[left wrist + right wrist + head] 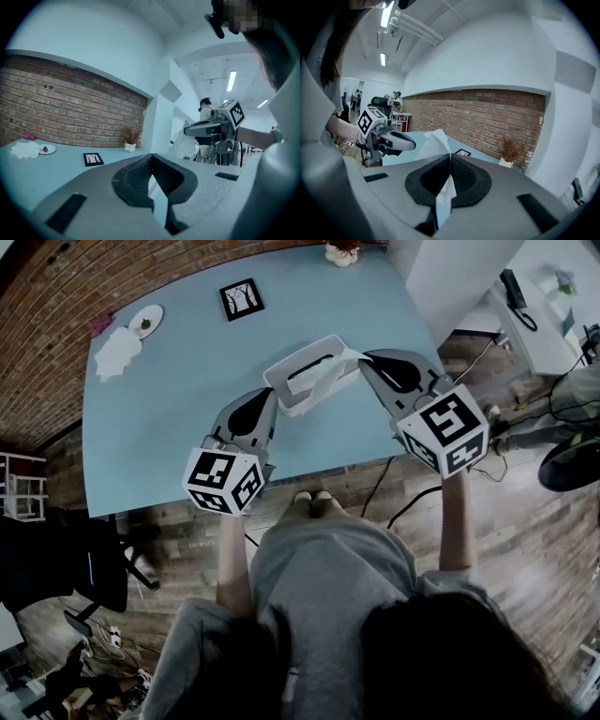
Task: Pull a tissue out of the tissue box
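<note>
On the pale blue table [169, 427] the white tissue box [286, 381] sits slantwise near the front edge, with a long dark slot in its top. What remains inside the slot cannot be made out. A white tissue [435, 140] is at the box's right end, pinched in the right gripper [449, 155], whose jaws are pressed together on it. In the right gripper view the tissue rises above the jaw tips as a creased, pointed fold, and a narrow strip of it hangs below between the dark pads. In the head view it shows as a short white band between the box and the jaw tips. Whether its far end is still in the slot cannot be told. The left gripper [151, 157] has its jaws pressed together with nothing between them, and its tip lies just beside the box's near left corner. At the table's far left, a small round plate [145, 320] holds a small dark item, with a crumpled white sheet [117, 351] just beside it. A black picture frame [241, 298] lies flat farther along, and a small white pot [342, 253] at the far edge holds a dry sprig.
</note>
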`<state>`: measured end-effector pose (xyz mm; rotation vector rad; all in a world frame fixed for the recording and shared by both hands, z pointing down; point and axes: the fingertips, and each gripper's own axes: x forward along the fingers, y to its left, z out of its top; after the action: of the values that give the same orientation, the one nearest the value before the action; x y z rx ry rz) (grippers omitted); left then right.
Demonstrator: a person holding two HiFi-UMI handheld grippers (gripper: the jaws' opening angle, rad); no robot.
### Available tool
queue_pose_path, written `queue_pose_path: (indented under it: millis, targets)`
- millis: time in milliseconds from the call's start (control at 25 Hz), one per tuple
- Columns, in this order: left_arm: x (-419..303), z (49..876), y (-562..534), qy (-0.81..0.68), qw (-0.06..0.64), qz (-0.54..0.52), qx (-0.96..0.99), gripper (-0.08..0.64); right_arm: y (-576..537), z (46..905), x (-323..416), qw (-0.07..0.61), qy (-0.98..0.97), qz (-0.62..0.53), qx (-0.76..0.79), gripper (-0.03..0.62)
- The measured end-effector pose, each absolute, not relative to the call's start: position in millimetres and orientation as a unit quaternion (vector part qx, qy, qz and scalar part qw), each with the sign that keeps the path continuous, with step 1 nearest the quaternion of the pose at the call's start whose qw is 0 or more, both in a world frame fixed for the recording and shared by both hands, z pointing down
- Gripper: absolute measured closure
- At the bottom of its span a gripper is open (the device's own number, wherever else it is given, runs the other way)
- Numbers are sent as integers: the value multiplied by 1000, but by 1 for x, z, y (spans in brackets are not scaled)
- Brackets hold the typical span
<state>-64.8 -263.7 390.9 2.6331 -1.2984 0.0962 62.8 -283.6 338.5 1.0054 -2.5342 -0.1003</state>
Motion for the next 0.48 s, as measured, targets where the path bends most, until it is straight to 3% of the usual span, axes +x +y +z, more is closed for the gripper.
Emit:
queue_pose_path:
  millis: [480]
  targets:
    - [-42, 372, -240, -430, 70, 17, 900, 557, -254, 329, 69, 133, -919, -24, 371, 592]
